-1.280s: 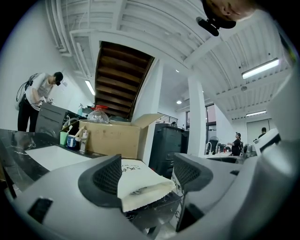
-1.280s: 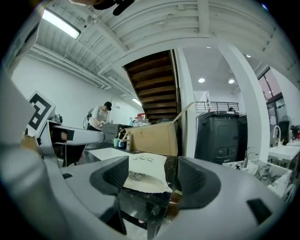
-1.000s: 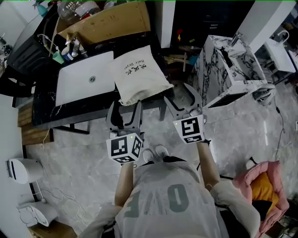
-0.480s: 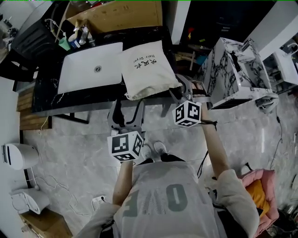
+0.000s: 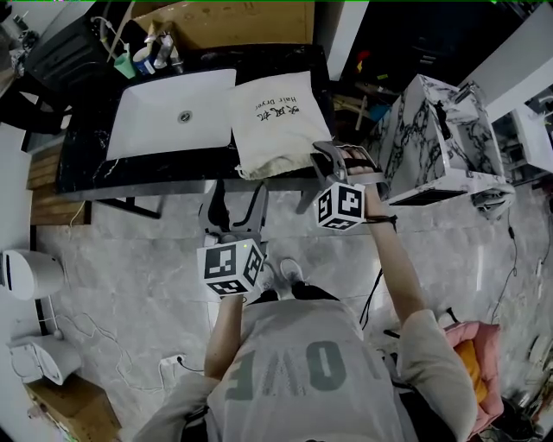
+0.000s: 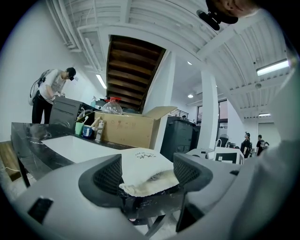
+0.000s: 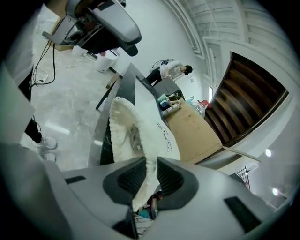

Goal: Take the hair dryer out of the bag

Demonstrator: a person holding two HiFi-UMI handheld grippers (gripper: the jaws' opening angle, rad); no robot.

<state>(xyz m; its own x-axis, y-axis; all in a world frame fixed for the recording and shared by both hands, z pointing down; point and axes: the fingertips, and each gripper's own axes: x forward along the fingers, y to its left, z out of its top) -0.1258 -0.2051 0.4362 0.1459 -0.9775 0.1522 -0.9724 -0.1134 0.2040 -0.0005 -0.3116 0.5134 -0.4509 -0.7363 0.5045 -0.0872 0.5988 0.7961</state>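
Observation:
A cream cloth bag [image 5: 275, 121] with black print lies on the black table [image 5: 86, 168], its open mouth toward me at the near edge. My right gripper [image 5: 321, 157] is rolled on its side at the bag's near right corner. Its jaws are closing, and the pads pinch the rim of the bag [image 7: 143, 126] in the right gripper [image 7: 151, 177]. A grey shape [image 7: 133, 136] shows inside the mouth; the hair dryer itself is hidden. My left gripper [image 5: 235, 204] hangs open just short of the table edge, the bag [image 6: 140, 165] ahead of the left gripper [image 6: 147, 172], untouched.
A white board [image 5: 173, 112] lies left of the bag. Behind are a cardboard box [image 5: 233, 22] and bottles [image 5: 155, 52]. A marble-patterned cabinet [image 5: 436, 138] stands close on the right. White appliances [image 5: 30, 274] sit on the floor at left. A person [image 6: 50, 91] stands in the background.
My right gripper moved forward to the bag's near right corner, rolled onto its side, and its jaws came together on the cloth. The left gripper edged toward the table.

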